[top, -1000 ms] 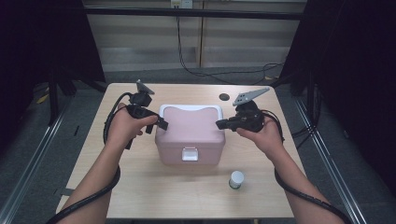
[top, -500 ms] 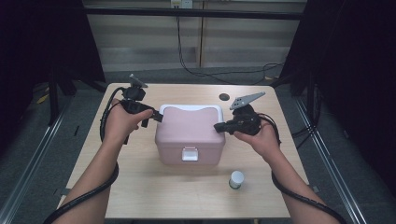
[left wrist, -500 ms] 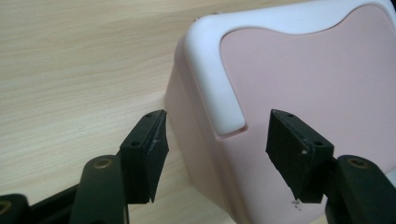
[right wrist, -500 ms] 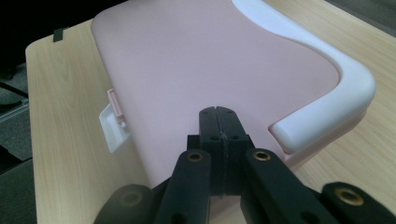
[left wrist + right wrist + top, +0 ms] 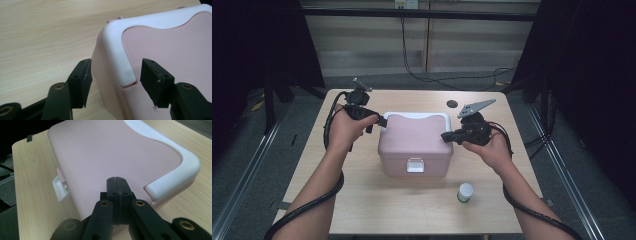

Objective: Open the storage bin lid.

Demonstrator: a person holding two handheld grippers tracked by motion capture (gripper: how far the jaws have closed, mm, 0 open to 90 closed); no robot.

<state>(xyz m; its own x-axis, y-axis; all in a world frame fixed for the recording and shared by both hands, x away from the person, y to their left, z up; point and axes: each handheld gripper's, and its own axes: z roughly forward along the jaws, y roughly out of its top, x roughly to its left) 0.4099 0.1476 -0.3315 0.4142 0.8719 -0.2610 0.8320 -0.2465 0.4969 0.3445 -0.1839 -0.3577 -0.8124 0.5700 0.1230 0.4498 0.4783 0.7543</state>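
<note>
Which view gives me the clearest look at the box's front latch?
The high view: the white latch faces the camera, centred on the pink box front. The right gripper view catches it side-on; the left gripper view shows the box's corner.

A pink box (image 5: 414, 145) sits upright near the middle of the counter (image 5: 362, 200), its lid shut. The lid is smooth pink with a white curved band (image 5: 120, 50) along its far edge and down both sides. A small white latch (image 5: 414, 165) on the front wall faces the person.

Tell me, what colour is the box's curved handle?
White, on the pink plastic box; the curved handle shows best in the left gripper view.
</note>
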